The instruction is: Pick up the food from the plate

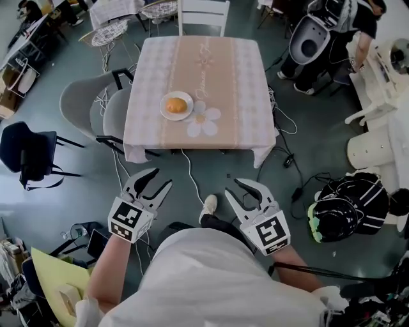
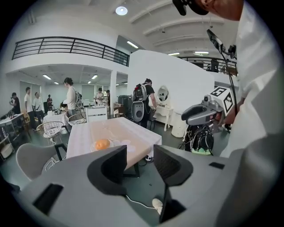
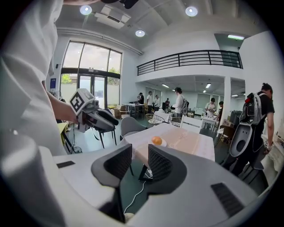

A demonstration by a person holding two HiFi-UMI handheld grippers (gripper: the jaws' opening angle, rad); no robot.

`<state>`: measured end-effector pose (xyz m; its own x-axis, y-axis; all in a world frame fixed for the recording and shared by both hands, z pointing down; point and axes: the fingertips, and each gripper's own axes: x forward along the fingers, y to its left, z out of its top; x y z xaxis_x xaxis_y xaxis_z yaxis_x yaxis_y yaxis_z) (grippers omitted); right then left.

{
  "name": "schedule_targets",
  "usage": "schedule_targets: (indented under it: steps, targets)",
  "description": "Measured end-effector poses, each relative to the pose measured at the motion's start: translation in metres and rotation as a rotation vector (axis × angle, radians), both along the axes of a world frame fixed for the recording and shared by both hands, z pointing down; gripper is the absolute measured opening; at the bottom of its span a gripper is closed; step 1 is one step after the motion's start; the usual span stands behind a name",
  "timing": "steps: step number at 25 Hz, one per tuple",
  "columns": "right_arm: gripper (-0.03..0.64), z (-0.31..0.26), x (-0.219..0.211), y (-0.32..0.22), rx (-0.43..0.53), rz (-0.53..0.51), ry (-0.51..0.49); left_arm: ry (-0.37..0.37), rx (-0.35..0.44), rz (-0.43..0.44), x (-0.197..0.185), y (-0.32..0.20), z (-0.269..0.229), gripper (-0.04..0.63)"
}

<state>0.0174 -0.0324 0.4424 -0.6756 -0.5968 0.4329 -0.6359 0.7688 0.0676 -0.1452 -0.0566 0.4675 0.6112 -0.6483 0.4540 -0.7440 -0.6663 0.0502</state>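
Observation:
An orange, round piece of food (image 1: 176,105) lies on a small white plate (image 1: 165,114) near the front left of a table with a checked pink cloth (image 1: 243,96). Both grippers hang over the floor, well short of the table. My left gripper (image 1: 161,177) is open with nothing between its jaws. My right gripper (image 1: 232,186) is open too and holds nothing. In the left gripper view the food (image 2: 102,144) shows far beyond the left gripper (image 2: 140,159). In the right gripper view the food (image 3: 156,140) sits past the right gripper (image 3: 140,162).
Two grey chairs (image 1: 83,102) stand at the table's left and a white chair (image 1: 203,16) at its far end. A black chair (image 1: 29,156) is further left. Cables (image 1: 192,179) run across the floor. A black bag (image 1: 345,207) lies at right. People stand in the background.

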Motion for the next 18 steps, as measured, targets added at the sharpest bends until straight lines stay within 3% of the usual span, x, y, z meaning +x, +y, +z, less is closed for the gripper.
schedule_targets:
  steps: [4,9,14,18]
  targets:
    - [0.123,0.008,0.01,-0.038,-0.021,0.0,0.014,-0.027,-0.022,-0.001,0.001,-0.057,0.013,0.194]
    - [0.123,0.009,0.014,-0.082,-0.049,0.057,0.003,-0.112,-0.039,0.057,-0.006,-0.13,0.037,0.217]
    - [0.123,0.004,0.009,-0.121,-0.033,0.163,0.027,-0.215,-0.047,0.166,-0.015,-0.198,0.07,0.268]
    - [0.123,0.0,0.003,-0.145,-0.042,0.284,0.02,-0.339,-0.076,0.299,-0.02,-0.241,0.113,0.318]
